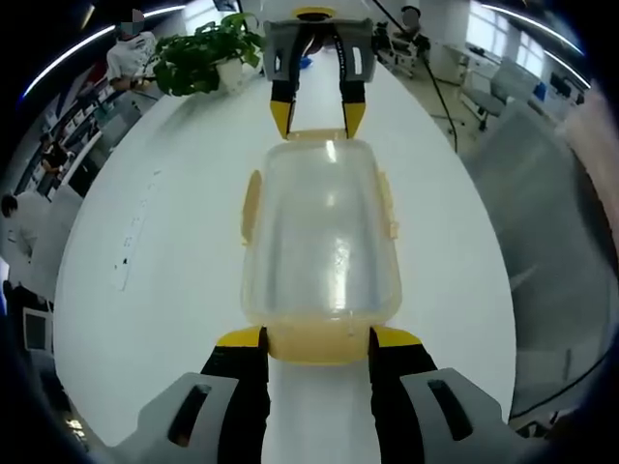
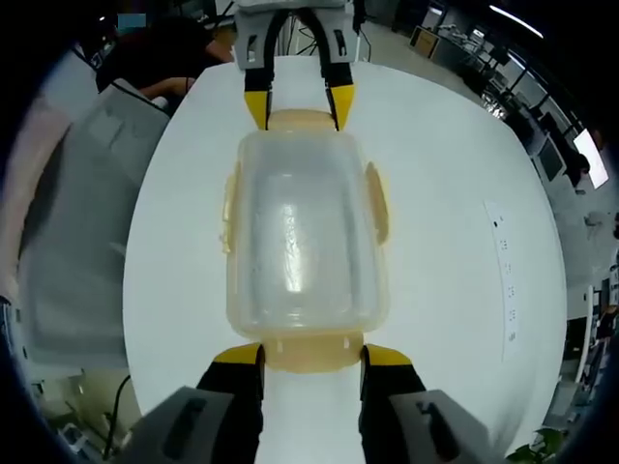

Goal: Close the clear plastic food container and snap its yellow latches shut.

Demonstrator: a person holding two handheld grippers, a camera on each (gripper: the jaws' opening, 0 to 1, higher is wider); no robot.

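Left gripper (image 1: 317,340): jaws spread, yellow tips on either side of the near end latch (image 1: 317,346) of the container (image 1: 319,232); the tips look to touch the latch's two sides, though actual contact cannot be told. Right gripper (image 2: 310,356): jaws likewise spread, tips flanking the opposite end latch (image 2: 311,353) in the same way. In the left gripper view the right gripper comes in at 12 o'clock, its tips either side of the far latch; in the right gripper view the left gripper does the same at 12 o'clock.

Container: clear plastic, rounded rectangle, lid on top, lying flat on the table (image 1: 145,242), long axis running between the two grippers. Yellowish latches at both ends and on both long sides; the side latches (image 1: 250,206) at 9 and 3 o'clock stand out from the walls. Whether any latch is snapped down cannot be told.

Surface: white table with rounded edge, glossy enough to throw a reflection onto the lid. A strip of small dark marks (image 2: 505,271) lies on the tabletop at 3 o'clock in the right gripper view, well apart from the container.

Room: potted green plant (image 1: 205,50) at 11 o'clock in the left gripper view, on the far end of the table. A cable (image 1: 440,97) runs along the table edge at 1 o'clock. Open office beyond, desks, ceiling strip lights, people at 10 o'clock. Grey floor or sheeting (image 2: 82,222) beside the table at 9 o'clock in the right gripper view.
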